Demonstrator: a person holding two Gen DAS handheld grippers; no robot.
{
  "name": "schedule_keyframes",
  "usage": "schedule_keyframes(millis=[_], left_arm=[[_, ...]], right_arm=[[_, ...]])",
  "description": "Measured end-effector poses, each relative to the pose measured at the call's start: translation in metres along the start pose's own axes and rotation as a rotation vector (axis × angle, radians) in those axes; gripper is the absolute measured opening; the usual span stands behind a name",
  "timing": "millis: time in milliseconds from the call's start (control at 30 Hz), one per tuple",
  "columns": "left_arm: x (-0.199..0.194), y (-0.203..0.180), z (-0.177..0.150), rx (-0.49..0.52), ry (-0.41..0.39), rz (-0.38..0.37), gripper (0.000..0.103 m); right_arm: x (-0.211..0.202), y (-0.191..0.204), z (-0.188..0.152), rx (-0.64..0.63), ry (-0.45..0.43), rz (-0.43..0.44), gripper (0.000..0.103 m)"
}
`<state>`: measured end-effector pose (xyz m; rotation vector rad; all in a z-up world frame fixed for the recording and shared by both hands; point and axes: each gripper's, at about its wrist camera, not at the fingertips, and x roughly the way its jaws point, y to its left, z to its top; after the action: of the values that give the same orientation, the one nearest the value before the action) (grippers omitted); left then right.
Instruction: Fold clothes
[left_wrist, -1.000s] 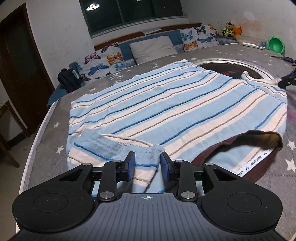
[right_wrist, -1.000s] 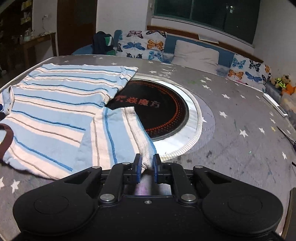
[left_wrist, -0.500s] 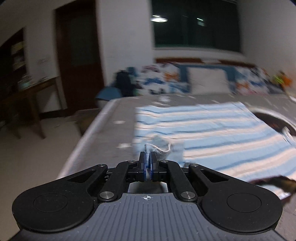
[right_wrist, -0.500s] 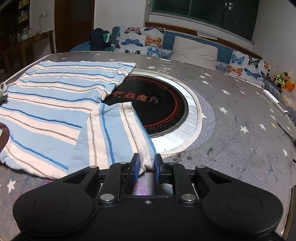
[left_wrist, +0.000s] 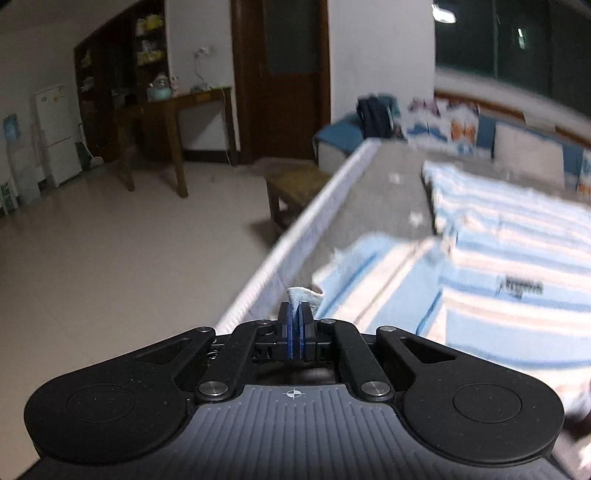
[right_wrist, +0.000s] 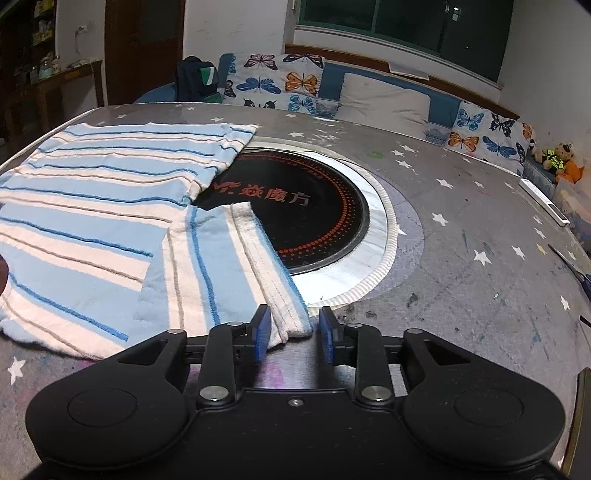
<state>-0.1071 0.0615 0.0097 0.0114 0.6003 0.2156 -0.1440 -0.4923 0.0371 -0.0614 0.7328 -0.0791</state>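
A blue and cream striped shirt (right_wrist: 92, 206) lies flat on the grey star-patterned table (right_wrist: 461, 229). In the right wrist view its right sleeve (right_wrist: 221, 273) stretches toward me, partly over the black round cooktop (right_wrist: 303, 206). My right gripper (right_wrist: 293, 332) is open, its blue pads on either side of the sleeve cuff. In the blurred left wrist view my left gripper (left_wrist: 294, 317) is shut on the tip of the left sleeve (left_wrist: 376, 280), pulled out toward the table's white edge (left_wrist: 295, 229).
A wooden stool (left_wrist: 295, 188) and a wooden desk (left_wrist: 173, 110) stand on the floor left of the table. Behind the table runs a bench with butterfly cushions (right_wrist: 273, 81) and a backpack (right_wrist: 195, 79). Small tools lie at the table's right edge (right_wrist: 569, 258).
My left gripper shut on the left sleeve end and swung it out left toward the table edge. My right gripper went from shut on the right cuff to open; that sleeve now lies flat.
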Motion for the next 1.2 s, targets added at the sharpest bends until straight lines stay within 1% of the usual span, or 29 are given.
schedule_keyframes(millis=[100, 167, 200, 233, 367, 433, 467, 500, 567, 600, 700, 833, 900, 1033, 1167, 1200], left_arm=[[-0.006, 0.000, 0.006, 0.015, -0.014, -0.010, 0.005], [-0.013, 0.005, 0.014, 0.007, -0.035, -0.017, 0.013], [-0.016, 0.006, 0.017, 0.006, -0.047, -0.015, 0.027], [-0.019, 0.008, 0.017, 0.003, -0.062, -0.011, 0.038], [-0.035, 0.002, 0.022, 0.029, -0.118, -0.015, 0.039], [-0.042, -0.007, 0.024, 0.043, -0.129, -0.050, 0.041], [-0.045, -0.012, 0.024, 0.052, -0.134, -0.068, 0.041], [-0.049, -0.017, 0.024, 0.065, -0.142, -0.085, 0.042], [-0.057, -0.030, 0.023, 0.097, -0.155, -0.126, 0.046], [-0.061, -0.035, 0.021, 0.109, -0.158, -0.141, 0.049], [-0.069, -0.057, 0.016, 0.166, -0.168, -0.207, 0.054], [-0.068, -0.079, 0.006, 0.213, -0.164, -0.250, 0.058], [-0.065, -0.084, 0.002, 0.221, -0.157, -0.260, 0.058], [-0.063, -0.087, -0.006, 0.224, -0.135, -0.273, 0.058], [-0.063, -0.084, -0.011, 0.223, -0.130, -0.265, 0.059], [-0.063, -0.083, -0.012, 0.217, -0.128, -0.264, 0.059]], right_arm=[[0.001, -0.004, 0.001, 0.014, 0.002, 0.004, 0.038], [0.002, -0.006, 0.001, 0.027, 0.002, 0.012, 0.038], [0.002, -0.007, 0.001, 0.033, 0.001, 0.015, 0.038], [0.003, -0.008, 0.001, 0.040, 0.000, 0.018, 0.038], [0.002, -0.013, -0.002, 0.080, 0.003, 0.040, 0.038], [-0.001, -0.013, -0.004, 0.088, 0.007, 0.056, 0.038], [-0.002, -0.014, -0.004, 0.099, 0.009, 0.063, 0.035], [-0.002, -0.015, -0.004, 0.107, 0.008, 0.069, 0.027], [-0.001, -0.016, -0.003, 0.119, 0.006, 0.082, 0.017], [-0.003, -0.015, -0.002, 0.124, -0.005, 0.089, 0.015], [-0.015, -0.012, 0.003, 0.135, -0.052, 0.110, 0.012], [-0.031, -0.008, 0.010, 0.151, -0.115, 0.138, 0.012], [-0.041, -0.001, 0.017, 0.150, -0.149, 0.174, 0.012], [-0.057, 0.024, 0.032, 0.103, -0.203, 0.267, 0.012], [-0.059, 0.060, 0.044, 0.049, -0.211, 0.392, 0.012], [-0.057, 0.064, 0.045, 0.041, -0.205, 0.406, 0.012]])
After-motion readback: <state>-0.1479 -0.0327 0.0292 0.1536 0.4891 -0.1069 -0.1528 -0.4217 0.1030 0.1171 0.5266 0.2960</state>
